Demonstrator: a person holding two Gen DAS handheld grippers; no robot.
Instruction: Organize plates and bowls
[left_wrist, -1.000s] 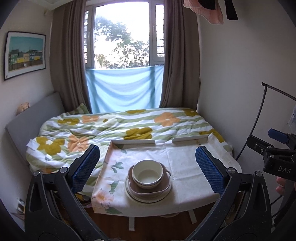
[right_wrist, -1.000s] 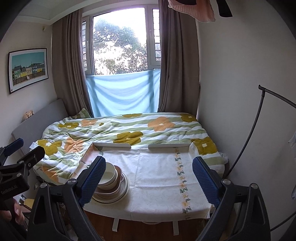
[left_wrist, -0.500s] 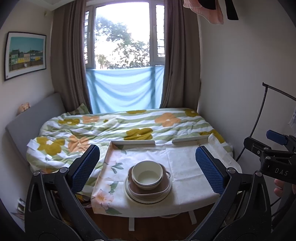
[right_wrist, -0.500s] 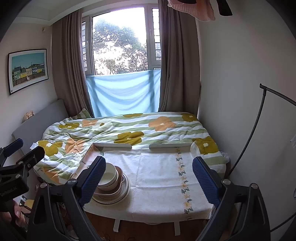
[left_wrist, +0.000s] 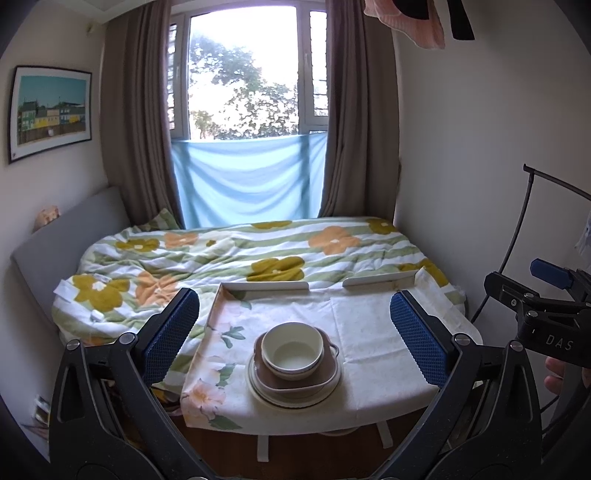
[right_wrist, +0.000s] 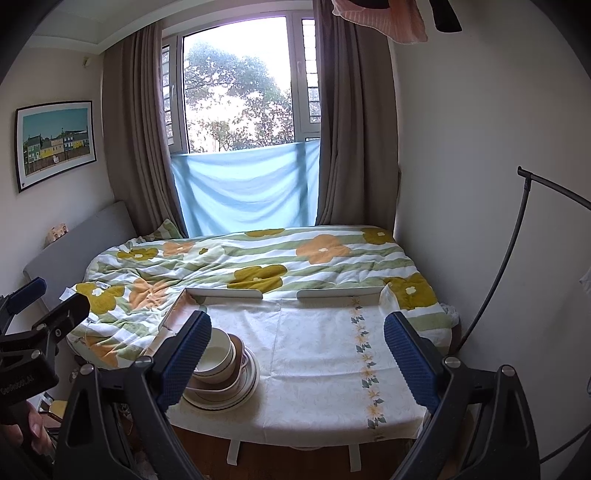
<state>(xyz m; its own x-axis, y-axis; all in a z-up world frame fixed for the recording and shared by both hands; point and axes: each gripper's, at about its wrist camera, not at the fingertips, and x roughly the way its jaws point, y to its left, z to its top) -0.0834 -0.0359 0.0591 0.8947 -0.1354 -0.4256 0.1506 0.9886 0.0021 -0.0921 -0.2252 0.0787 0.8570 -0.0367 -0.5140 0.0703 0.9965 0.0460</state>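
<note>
Lettering in white capitals, "DAS", shows on the black body of the right gripper at 3 o'clock in the left wrist view; in the right wrist view the black body of the left gripper at 9 o'clock carries a small white word too blurred to read. Seen from its own camera, each gripper is spread wide with nothing between its blue ribbed pads, well back from the dishes.

The task's things sit in one stack: a cream round ceramic bowl nested in a brown squarish dish with small handles, and that on a round cream plate with a dark rim line. The stack stands near the front edge of the small white table, toward its left side, at 6 o'clock in the left view and 8 o'clock in the right view, where the right gripper's left pad partly hides it.

A white tablecloth printed with flowers covers the table, whose raised back rim touches a bed under a green-striped quilt with orange and mustard flowers. At 12 o'clock a window with brown curtains has a pale blue sheet across its lower part. A framed picture of coloured houses hangs at 10 o'clock
</note>
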